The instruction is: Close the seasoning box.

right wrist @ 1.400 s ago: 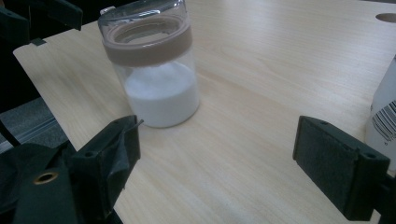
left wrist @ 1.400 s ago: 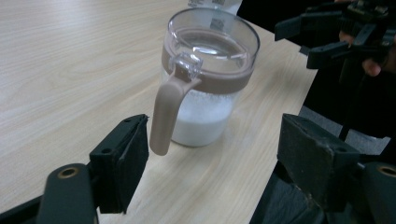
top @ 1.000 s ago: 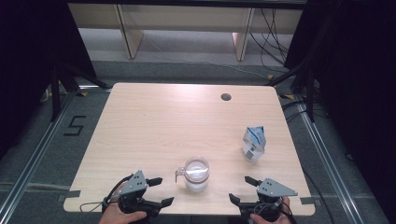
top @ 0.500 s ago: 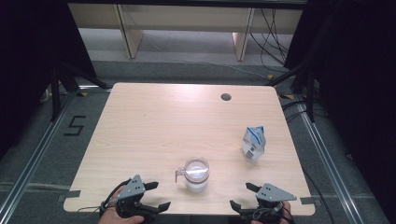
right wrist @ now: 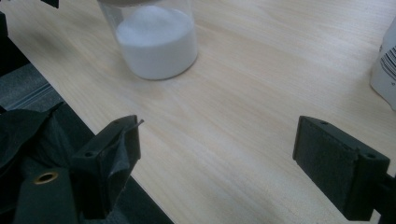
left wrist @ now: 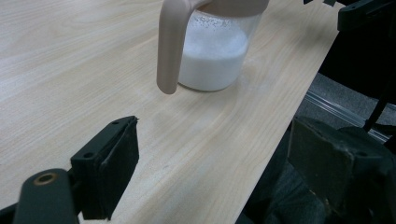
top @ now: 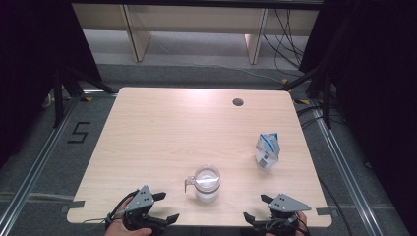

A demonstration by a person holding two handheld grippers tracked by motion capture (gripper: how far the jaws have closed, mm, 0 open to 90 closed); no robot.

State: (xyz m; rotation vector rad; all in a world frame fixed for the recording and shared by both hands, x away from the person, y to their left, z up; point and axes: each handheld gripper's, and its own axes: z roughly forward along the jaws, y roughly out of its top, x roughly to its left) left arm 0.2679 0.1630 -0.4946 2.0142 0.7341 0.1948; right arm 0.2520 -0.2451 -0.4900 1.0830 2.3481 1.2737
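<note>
High view: I am holding both grippers at the near edge of the table [top: 162, 128], the left gripper [top: 164, 207] and the right gripper [top: 254, 207] flanking a jug [top: 206, 183] that is standing upright between them, near the front edge. Both sets of jaws are standing spread with nothing between them, so neither tool is carrying a load. I am judging this as a ready stance: each gripper is aiming inward at the jug, with a free line of approach. The jug's handle [top: 189, 184] is pointing toward my left side, which is favouring a left-hand grasp; in the left gripper view the handle [left wrist: 169, 46] is hanging just ahead of the jaws as a smooth beige plastic loop, free at its lower end. The jug [left wrist: 214, 51] body is clear, round and straight-walled, and it is holding a white filling about halfway up; whether that is powder or liquid I cannot tell. In the right gripper view the jug [right wrist: 156, 39] is sitting ahead and to the left, with a carton [right wrist: 385, 65] at the right edge. That carton [top: 267, 151] is standing upright well apart from the jug, white with blue print and a gabled top. The table is pale wood-grain laminate, matte and flat, with a round cable hole [top: 238, 102] at the far side.
</note>
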